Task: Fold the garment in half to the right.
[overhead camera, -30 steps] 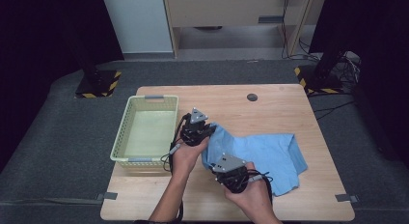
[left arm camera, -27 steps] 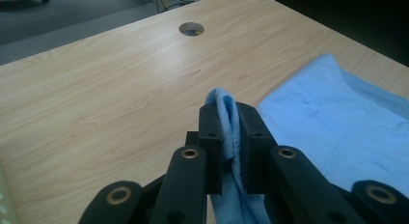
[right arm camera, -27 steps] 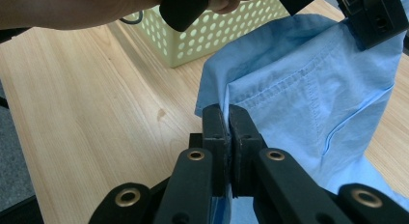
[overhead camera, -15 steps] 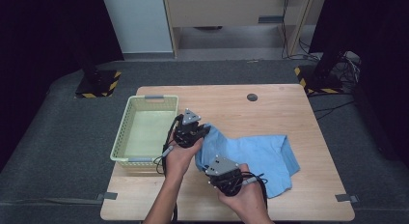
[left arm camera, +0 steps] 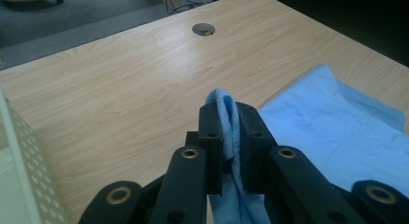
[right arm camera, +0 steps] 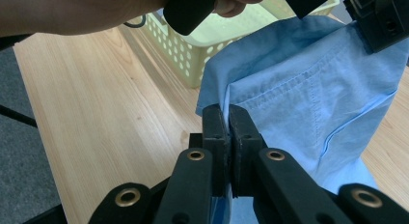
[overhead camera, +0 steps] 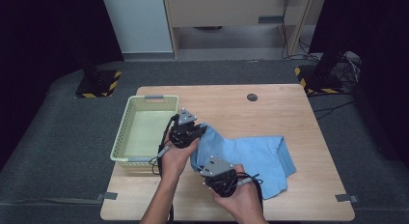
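A light blue shirt [overhead camera: 251, 159] lies partly on the wooden bench [overhead camera: 270, 108], with its near-left edge lifted off the wood by both claws. The left claw [overhead camera: 195, 132] is clamped on a fold of the cloth, which the left gripper view shows pinched between the two black jaws and standing up above them. The right claw [overhead camera: 212, 173] is likewise closed tight on the hem, and the right gripper view shows the stitched edge caught between its jaws with the fabric hanging away to the right. The two grips sit on the same edge of the garment, the left one farther from the person and just beside the pale green basket [overhead camera: 144, 132], the right one nearer the person and a little toward the bench's middle. The edge held between them runs roughly away from the person, while the rest of the shirt trails off to the right across the bench, its long axis lying left to right. The basket stands to the left of both claws, and the left hand [overhead camera: 176, 154] is the nearer to it. Judging from this, the move that follows turns on carrying the held edge leftward over the basket's rim, or else across the cloth to fold it; either way the trailing body will drag behind.
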